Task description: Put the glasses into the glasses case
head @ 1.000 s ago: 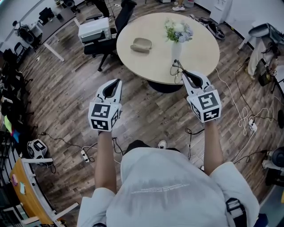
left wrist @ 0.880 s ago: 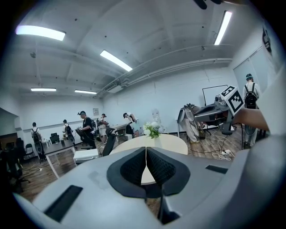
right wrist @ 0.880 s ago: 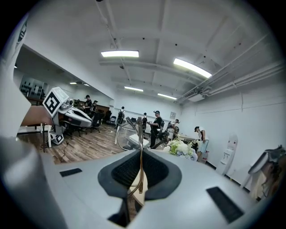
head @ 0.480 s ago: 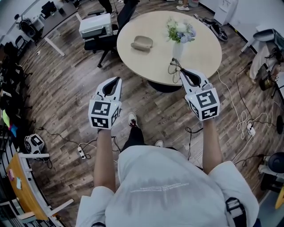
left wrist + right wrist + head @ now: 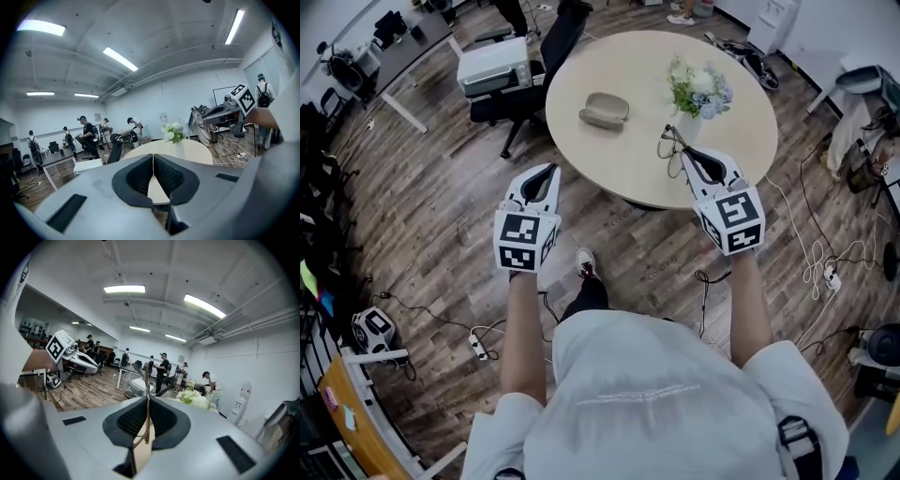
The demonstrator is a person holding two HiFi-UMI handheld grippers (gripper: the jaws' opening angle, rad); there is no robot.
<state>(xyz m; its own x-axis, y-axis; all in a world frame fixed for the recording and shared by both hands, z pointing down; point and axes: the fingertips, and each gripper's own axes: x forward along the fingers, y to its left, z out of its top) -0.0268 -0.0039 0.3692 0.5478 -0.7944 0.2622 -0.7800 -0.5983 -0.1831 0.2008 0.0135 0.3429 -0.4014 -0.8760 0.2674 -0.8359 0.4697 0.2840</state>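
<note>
1. Now, far left: left gripper (image 5: 547,172) hangs over the wood floor (image 5: 441,187), just off the table (image 5: 628,173) rim at 7 o'clock. In its own view the left gripper (image 5: 153,160) has its jaws pressed together, with nothing between the pads.
2. Glasses case (image 5: 605,110), tan, lies at 9 o'clock on the round table top. Lid down. It sits well apart from both grippers.
3. Glasses (image 5: 672,142) sit above the table at roughly 6 o'clock, between centre and near rim. I cannot tell whether they touch the top. They are not in the case.
4. Right gripper (image 5: 686,156) is clamped on the glasses. In its own view the right gripper (image 5: 147,401) has its jaws closed on one thin temple arm, which runs down between the pads. The glasses (image 5: 134,382) stick out beyond the tips, with a lens ring at 11 o'clock of the jaws.
5. Vase of flowers (image 5: 698,92) stands at 2 o'clock from the table centre, at 12 o'clock from the right gripper tips and near the glasses.
</note>
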